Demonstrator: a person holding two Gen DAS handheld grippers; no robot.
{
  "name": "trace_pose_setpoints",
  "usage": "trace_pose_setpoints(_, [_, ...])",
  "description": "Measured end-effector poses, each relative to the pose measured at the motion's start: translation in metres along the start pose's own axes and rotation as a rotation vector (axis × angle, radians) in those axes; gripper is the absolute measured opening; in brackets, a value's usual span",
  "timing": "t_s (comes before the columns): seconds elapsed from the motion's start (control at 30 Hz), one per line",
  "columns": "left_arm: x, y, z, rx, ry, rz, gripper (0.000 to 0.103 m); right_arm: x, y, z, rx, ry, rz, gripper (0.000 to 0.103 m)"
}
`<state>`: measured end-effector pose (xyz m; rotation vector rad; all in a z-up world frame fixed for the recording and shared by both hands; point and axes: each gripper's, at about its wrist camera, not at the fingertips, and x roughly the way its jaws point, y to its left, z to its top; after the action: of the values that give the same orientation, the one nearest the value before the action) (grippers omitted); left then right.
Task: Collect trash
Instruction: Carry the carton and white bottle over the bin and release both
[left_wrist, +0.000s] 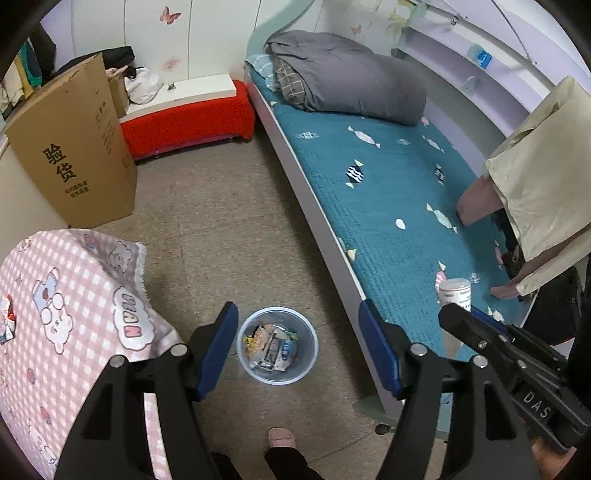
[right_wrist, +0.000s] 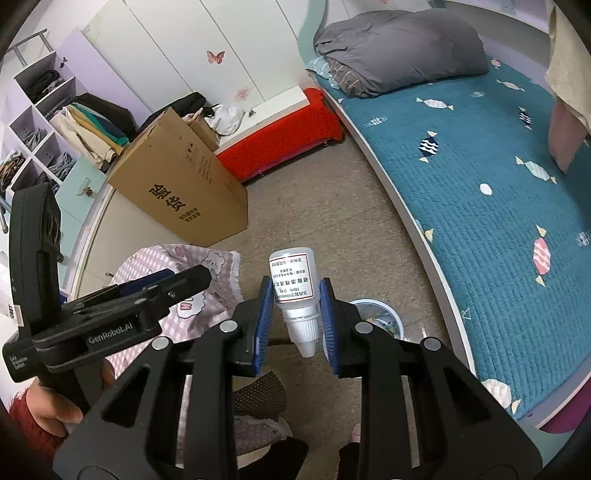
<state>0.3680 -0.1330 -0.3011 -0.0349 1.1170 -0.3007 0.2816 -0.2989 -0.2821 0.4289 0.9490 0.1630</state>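
R gripper (right_wrist: 295, 317) is clamped w/ blue pads on a small white plastic dropper bottle (right_wrist: 293, 286), cap pointing back toward the wrist, label outward; likely carried for dumping. The translucent round trash bin (right_wrist: 384, 314), already holding wrappers, sits on the floor at approx 3 o'clock of the bottle, partly hidden. L gripper (left_wrist: 297, 347) is spread wide and empty, bin (left_wrist: 277, 345) between its fingers.
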Motion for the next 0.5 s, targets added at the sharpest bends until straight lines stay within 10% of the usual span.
trace_pose_setpoints(0.43, [-0.02, 0.03, 0.0, -0.034, -0.036, 0.059, 0.075, 0.014, 0.026, 0.007, -0.039, 0.003, 0.016, 0.028])
trace_pose_setpoints(0.5, [-0.024, 0.037, 0.0, -0.039, -0.041, 0.067, 0.076, 0.016, 0.027, 0.008, -0.029, -0.011, 0.004, 0.052])
